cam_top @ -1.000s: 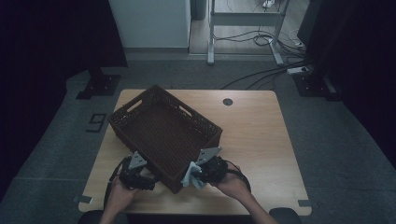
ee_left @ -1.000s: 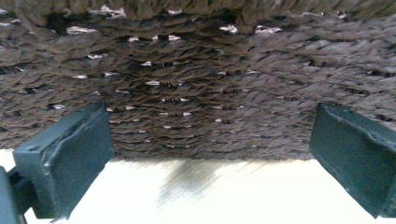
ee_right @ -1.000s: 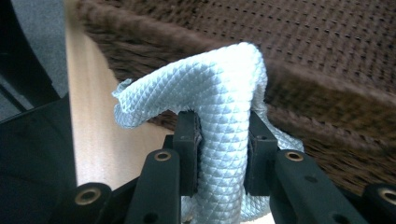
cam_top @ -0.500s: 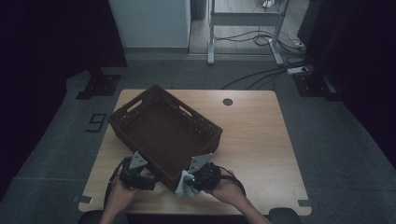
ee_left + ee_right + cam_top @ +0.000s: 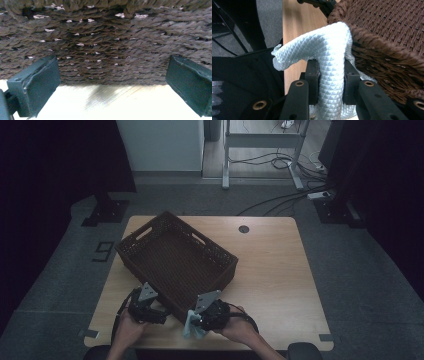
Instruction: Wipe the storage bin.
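In the lower left of the high view, the person's left hand (image 5: 129, 327) comes up from the bottom edge and holds the left tongs (image 5: 159, 312) low on the counter (image 5: 280, 270), aimed at the near corner of the basket (image 5: 175, 257). In the left gripper view the two black jaws stand wide apart at the frame's lower corners, released, with nothing between them; the basket's woven wall (image 5: 105, 42) rises just ahead across the whole upper part, and the pale counter top (image 5: 112, 105) lies beneath.

The basket is a dark brown, rectangular wicker tray with a thick braided rim and cut-out handles. It sits skewed at centre left of the high view, one corner pointing at the person.

To the right of that corner, in the lower middle of the frame, the right hand (image 5: 240, 325) holds the right tongs (image 5: 194, 325) with the grey plate on top. They are clenched on a white cloth (image 5: 329, 72) of quilted, diamond-patterned fabric. In the right gripper view it rises between the pads (image 5: 312, 75) in a rolled band, folds over at the top and rests against the basket's rim (image 5: 372, 52) at the right of the frame. The cloth (image 5: 192, 329) shows as a pale bunch just beside the basket's near corner.

A round cable hole (image 5: 243, 229) sits near the counter's far edge, well clear of both hands.
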A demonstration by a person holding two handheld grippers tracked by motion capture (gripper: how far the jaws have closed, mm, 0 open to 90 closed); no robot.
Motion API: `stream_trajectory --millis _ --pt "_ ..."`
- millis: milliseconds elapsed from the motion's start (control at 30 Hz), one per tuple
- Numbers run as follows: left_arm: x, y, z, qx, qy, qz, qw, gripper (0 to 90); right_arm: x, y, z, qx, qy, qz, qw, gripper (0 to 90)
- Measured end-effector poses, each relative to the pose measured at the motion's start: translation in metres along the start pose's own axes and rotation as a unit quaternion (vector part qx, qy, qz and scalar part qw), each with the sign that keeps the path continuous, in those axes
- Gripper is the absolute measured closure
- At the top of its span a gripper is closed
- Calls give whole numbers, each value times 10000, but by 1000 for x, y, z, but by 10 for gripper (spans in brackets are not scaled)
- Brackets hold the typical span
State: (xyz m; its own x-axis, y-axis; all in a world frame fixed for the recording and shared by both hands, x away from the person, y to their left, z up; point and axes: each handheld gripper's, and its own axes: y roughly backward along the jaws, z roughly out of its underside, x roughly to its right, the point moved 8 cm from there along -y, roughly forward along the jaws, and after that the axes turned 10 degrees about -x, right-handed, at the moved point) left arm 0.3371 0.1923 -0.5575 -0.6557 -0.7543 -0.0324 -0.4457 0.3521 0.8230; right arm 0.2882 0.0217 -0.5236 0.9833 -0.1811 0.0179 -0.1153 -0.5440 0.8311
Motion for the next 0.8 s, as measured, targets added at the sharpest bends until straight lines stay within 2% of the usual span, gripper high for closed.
stream_trajectory --millis 133,300,533,800 --pt "0 0 0 9 10 6 10000 0 2 -6 3 -66 -31 -50 10000 721" --pt "0 0 0 -2 -6 2 10000 0 5 -17 11 -276 -32 -31 9996 721" --pt "0 0 0 10 -4 2 10000 0 10 -26 17 -423 -18 -3 9991 721" --pt "0 0 0 40 8 -2 10000 0 28 -23 28 -479 -259 152 9984 719"
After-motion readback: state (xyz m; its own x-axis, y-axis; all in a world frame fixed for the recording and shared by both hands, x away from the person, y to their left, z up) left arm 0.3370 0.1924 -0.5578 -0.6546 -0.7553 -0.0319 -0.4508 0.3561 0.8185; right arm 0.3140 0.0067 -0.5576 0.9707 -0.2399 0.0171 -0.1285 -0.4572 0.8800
